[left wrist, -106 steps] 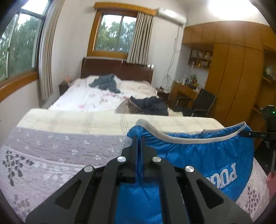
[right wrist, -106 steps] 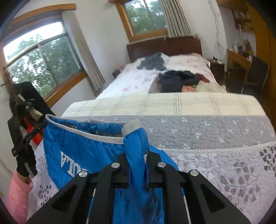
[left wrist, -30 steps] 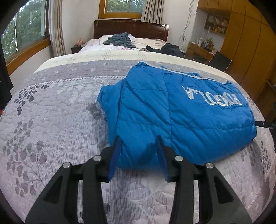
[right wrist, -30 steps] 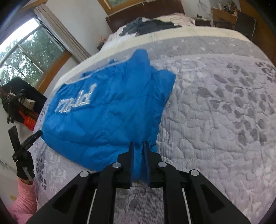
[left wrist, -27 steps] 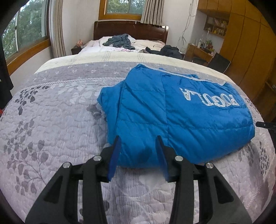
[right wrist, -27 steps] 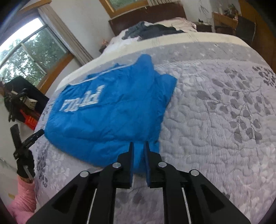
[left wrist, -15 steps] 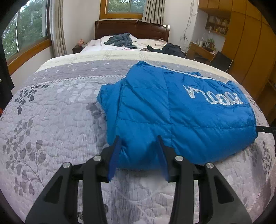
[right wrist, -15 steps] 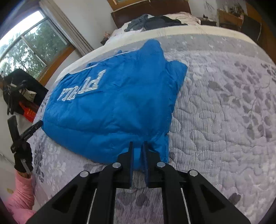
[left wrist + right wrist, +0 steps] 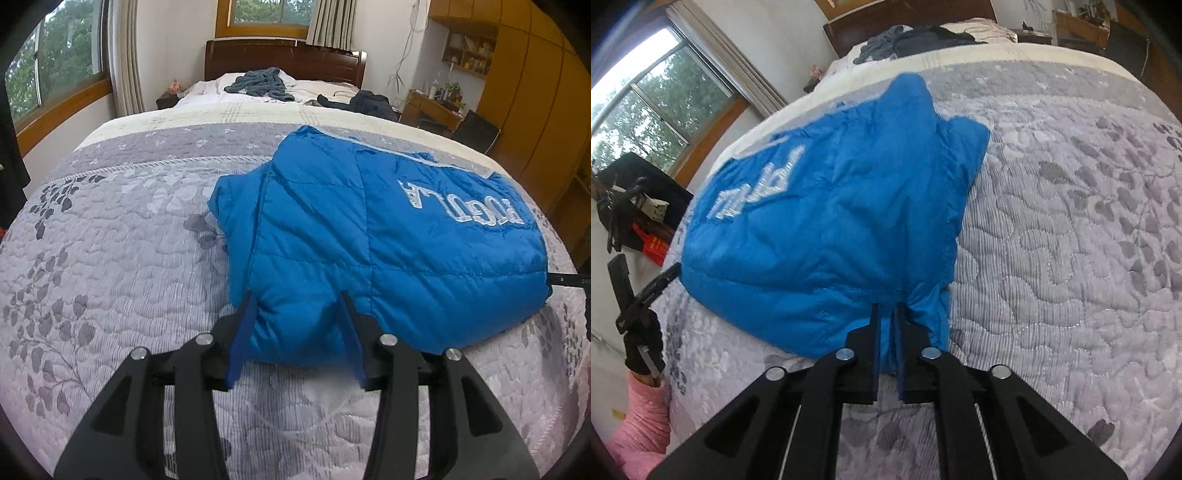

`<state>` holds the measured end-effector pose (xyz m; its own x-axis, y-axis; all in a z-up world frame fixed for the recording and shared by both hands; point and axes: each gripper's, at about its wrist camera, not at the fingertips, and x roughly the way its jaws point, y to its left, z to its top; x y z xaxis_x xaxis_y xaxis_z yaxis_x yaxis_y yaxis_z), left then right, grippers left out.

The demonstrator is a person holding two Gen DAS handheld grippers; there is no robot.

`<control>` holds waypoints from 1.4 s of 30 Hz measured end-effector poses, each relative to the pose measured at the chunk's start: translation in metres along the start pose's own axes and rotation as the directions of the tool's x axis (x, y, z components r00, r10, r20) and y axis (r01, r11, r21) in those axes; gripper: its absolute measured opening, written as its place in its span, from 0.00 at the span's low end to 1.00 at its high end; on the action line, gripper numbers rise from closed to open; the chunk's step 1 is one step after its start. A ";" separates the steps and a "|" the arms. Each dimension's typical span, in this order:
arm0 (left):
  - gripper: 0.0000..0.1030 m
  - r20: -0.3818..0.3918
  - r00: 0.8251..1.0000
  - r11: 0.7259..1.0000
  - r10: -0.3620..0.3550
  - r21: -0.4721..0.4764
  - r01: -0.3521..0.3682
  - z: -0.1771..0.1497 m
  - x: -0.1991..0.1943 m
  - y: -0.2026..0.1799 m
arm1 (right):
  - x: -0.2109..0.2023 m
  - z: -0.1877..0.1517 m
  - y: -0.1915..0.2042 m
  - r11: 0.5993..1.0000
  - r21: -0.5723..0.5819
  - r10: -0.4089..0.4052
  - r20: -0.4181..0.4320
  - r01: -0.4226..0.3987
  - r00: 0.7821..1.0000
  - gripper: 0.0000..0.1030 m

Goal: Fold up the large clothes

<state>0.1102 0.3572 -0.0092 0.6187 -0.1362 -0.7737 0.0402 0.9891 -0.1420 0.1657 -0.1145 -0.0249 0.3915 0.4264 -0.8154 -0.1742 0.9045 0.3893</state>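
A blue padded jacket [image 9: 369,240] with white lettering lies folded on the grey floral quilt [image 9: 110,258]. My left gripper [image 9: 296,299] is open at the jacket's near edge. The puffy hem bulges between its blue pads [image 9: 240,339], which do not pinch it. In the right wrist view the same jacket [image 9: 831,221] spreads away from me. There my right gripper [image 9: 886,308] is shut on a bunched fold of the near corner. A gloved hand [image 9: 642,347] with a pink sleeve [image 9: 639,424] shows at the left edge.
Behind the quilted bed stands a second bed [image 9: 258,96] with dark clothes [image 9: 258,85] heaped on it and a wooden headboard [image 9: 284,59]. A desk [image 9: 432,107], a dark chair [image 9: 476,129] and wooden wardrobes [image 9: 535,74] line the right. Windows run along the left wall.
Both grippers earlier held the jacket up by its collar. It now lies folded on the quilt and the left gripper has let go. Over the last second the right gripper edged closer.
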 end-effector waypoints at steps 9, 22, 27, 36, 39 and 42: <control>0.64 0.027 1.000 1.000 -0.004 -0.005 0.004 0.007 -0.022 0.002 | -0.041 0.009 0.001 1.000 -0.012 0.008 0.095 -0.007 0.995 0.47; 0.74 -0.081 0.986 0.972 -0.147 -0.198 0.129 0.041 0.023 0.065 | -0.024 0.035 -0.030 0.990 0.061 0.117 0.089 -0.123 0.989 0.81; 0.76 -0.103 0.954 0.924 -0.281 -0.297 0.240 0.047 0.060 0.082 | 0.005 0.045 -0.046 0.975 0.119 0.182 0.055 -0.187 0.982 0.82; 0.77 -0.116 0.862 0.832 -0.493 -0.353 0.428 0.055 0.099 0.063 | 0.053 0.058 -0.051 0.937 0.169 0.307 0.012 -0.305 0.952 0.86; 0.77 -0.123 0.862 0.835 -0.491 -0.346 0.427 0.056 0.106 0.050 | 0.062 0.061 -0.042 0.934 0.148 0.328 0.007 -0.325 0.945 0.86; 0.60 -0.126 0.869 0.839 -0.479 -0.357 0.411 0.058 0.109 0.042 | 0.067 0.064 -0.033 0.941 0.132 0.312 0.007 -0.310 0.950 0.77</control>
<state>0.2253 0.3867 -0.0637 0.4192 -0.5992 -0.6821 0.0080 0.7537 -0.6572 0.2550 -0.1162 -0.0647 0.3237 0.6874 -0.6501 -0.1659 0.7177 0.6763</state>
